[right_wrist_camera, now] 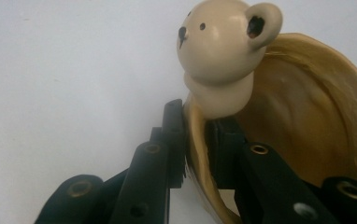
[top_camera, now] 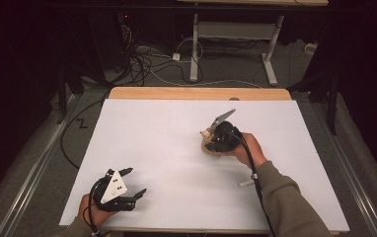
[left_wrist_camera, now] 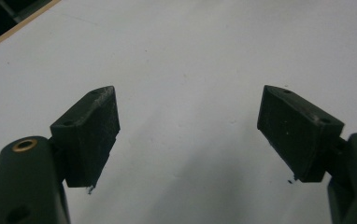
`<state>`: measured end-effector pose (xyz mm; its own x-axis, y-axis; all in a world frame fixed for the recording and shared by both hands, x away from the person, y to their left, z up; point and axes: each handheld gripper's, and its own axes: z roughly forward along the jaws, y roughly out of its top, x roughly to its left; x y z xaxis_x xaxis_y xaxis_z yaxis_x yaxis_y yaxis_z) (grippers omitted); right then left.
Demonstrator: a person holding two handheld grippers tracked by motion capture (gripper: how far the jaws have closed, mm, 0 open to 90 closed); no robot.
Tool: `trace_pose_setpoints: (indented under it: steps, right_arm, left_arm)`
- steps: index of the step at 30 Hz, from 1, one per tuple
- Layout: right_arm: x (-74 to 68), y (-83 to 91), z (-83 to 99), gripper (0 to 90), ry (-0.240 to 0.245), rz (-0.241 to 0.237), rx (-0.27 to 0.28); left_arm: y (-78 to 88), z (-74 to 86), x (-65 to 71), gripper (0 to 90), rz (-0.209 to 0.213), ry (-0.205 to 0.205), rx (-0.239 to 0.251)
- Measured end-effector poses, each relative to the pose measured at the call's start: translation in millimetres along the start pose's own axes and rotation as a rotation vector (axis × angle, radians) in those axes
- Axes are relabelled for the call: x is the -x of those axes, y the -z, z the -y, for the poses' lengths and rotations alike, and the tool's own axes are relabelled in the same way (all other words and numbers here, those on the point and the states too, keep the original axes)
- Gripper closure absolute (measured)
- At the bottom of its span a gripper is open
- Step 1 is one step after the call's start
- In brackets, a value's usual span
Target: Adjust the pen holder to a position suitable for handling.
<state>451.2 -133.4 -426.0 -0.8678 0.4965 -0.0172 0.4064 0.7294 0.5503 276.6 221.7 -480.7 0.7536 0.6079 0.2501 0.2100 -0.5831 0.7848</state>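
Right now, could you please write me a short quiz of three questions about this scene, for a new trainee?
1. True or false: the left gripper holds something between its jaws.
2. Which part of the beige bowl does the right gripper pinch? A) the bear head B) the rim just below the bear head C) the underside
3. Fill in: the bowl and both grippers are over the ____ sheet that covers the table.

Key: 1. False, its jaws stand wide open with nothing between them. 2. B. 3. White.
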Motion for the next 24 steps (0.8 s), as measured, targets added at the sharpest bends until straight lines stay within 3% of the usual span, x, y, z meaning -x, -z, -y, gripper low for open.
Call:
trace_pose_setpoints:
  steps: [7, 15, 17, 24]
  right_arm:
    - [-23.8, -5.3, -6.1, 79.3, 0.021, -0.027, 0.007]
    - [-32.4, -7.3, -7.5, 79.2, 0.030, -0.068, 0.015]
    - [-34.1, -7.7, -8.4, 79.1, 0.050, -0.057, 0.014]
    - [-33.6, -5.2, -5.0, 75.8, 0.047, -0.047, 0.027]
  left_arm:
    - [-0.5, -0.5, 0.3, 20.3, 0.002, -0.003, -0.002]
    - [-0.9, -0.2, 0.3, 20.9, 0.006, -0.006, -0.007]
    - [-1.3, 0.0, -0.1, 20.9, 0.007, -0.004, -0.009]
    - [-2.3, 0.3, 0.0, 20.9, 0.005, -0.006, -0.015]
